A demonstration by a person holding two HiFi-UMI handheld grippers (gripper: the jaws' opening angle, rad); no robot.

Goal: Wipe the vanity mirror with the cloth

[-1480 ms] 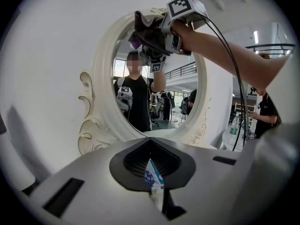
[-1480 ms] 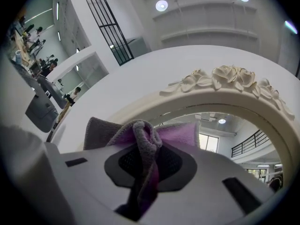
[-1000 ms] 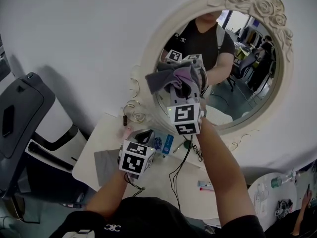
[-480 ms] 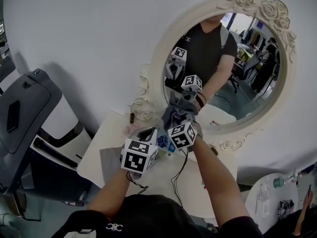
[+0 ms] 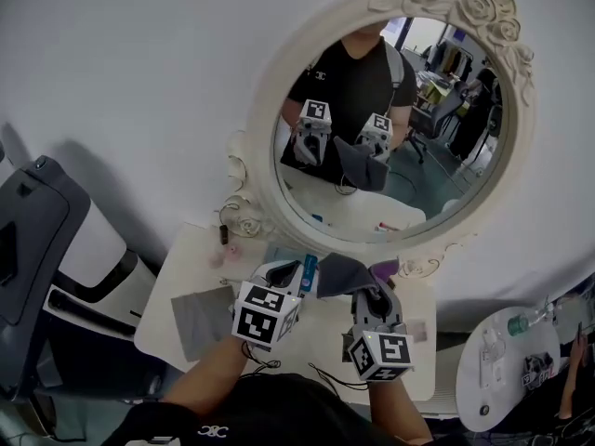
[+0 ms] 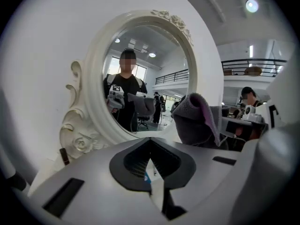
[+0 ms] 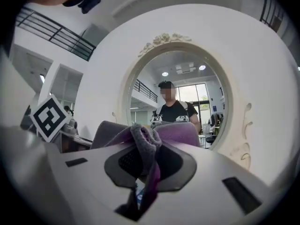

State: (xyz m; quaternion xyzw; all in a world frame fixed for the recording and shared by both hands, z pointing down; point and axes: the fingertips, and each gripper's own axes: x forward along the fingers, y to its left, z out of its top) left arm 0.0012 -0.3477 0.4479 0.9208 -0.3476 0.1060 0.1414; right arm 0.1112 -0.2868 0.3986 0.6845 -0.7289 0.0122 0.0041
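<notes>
Closest in, the right gripper (image 7: 143, 172) has its jaws clamped on the cloth (image 5: 342, 275). It's a grey cloth with a purple side, bunched up and flopping over the jaw tips. In the head view its long axis runs roughly left to right, with the purple bit showing at the right end. It hangs over the table (image 5: 181, 272) near the back edge, just in front of the mirror's lower frame and off the glass. The left gripper (image 6: 151, 165) sits just beside it on the left, jaws together with nothing between them, pointed at the mirror like the right one. A flat grey mat (image 5: 203, 316) lies near the table's left edge. At the back, the mirror (image 5: 446, 170) stands against the white wall. It's oval with a cream rose-carved frame, and its long axis leans from lower left to upper right in the head view. The glass faces the person.
</notes>
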